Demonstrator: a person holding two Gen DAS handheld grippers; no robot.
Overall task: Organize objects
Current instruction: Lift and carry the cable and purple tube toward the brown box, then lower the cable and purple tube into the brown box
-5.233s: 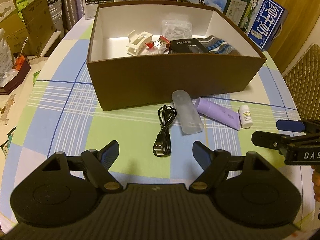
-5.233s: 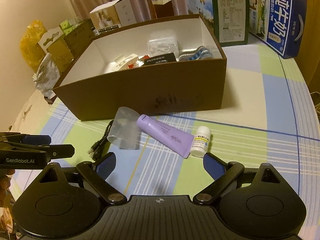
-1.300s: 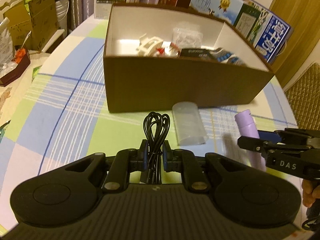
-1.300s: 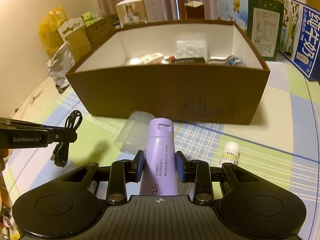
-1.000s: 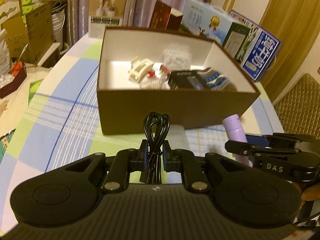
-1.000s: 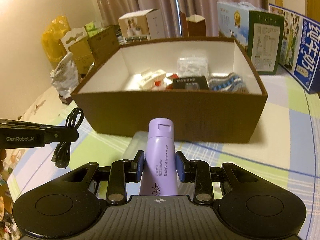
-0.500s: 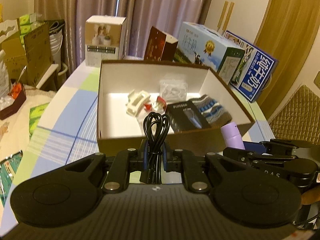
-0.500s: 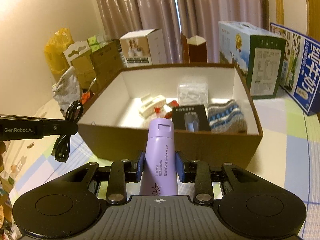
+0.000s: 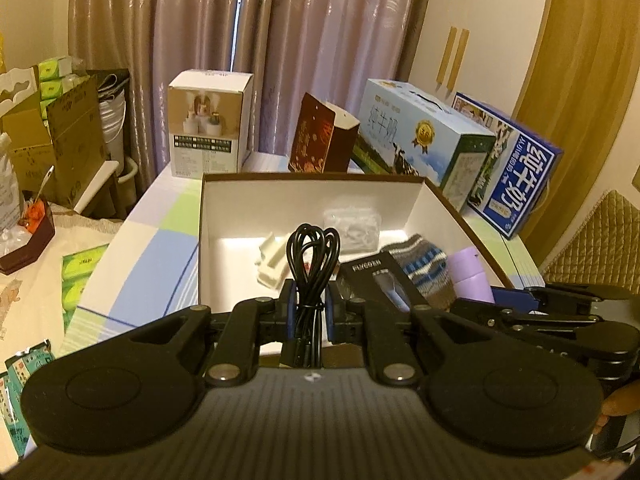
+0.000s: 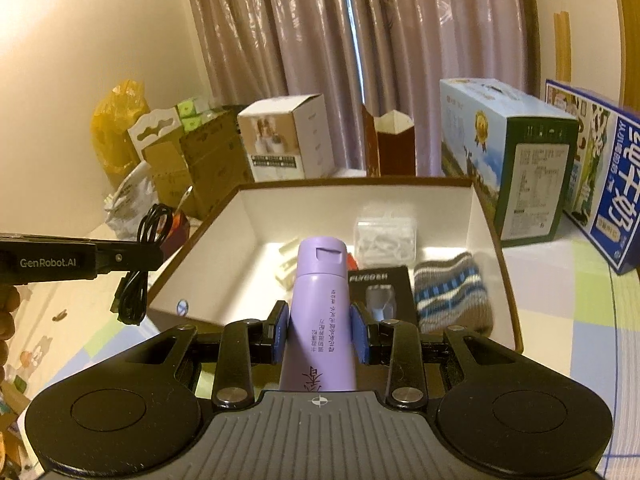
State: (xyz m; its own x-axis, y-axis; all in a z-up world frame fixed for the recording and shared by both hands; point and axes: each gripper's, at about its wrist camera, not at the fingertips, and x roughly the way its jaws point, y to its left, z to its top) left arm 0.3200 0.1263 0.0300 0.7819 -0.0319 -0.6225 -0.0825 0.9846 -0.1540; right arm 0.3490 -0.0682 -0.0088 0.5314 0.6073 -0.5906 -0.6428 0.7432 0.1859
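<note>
Already several items lay in the box (image 10: pixel 486 216); the left hand-held gripper (image 9: pixel 311 305) pinched the cable (image 9: pixel 313 254) and the right hand-held gripper (image 10: pixel 319 330) pinched the purple tube (image 10: pixel 319 304), both unreleased.

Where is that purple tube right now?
The purple tube is clamped in the right gripper, held up over the near edge of the open brown box, with the black FLYCO box just to its right.

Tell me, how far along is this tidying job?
Partly done: the brown box already holds a striped sock, a black packet and a clear case. In hand: the left tongs grip a black cable, the right tongs a purple tube. Both still need dropping in.
</note>
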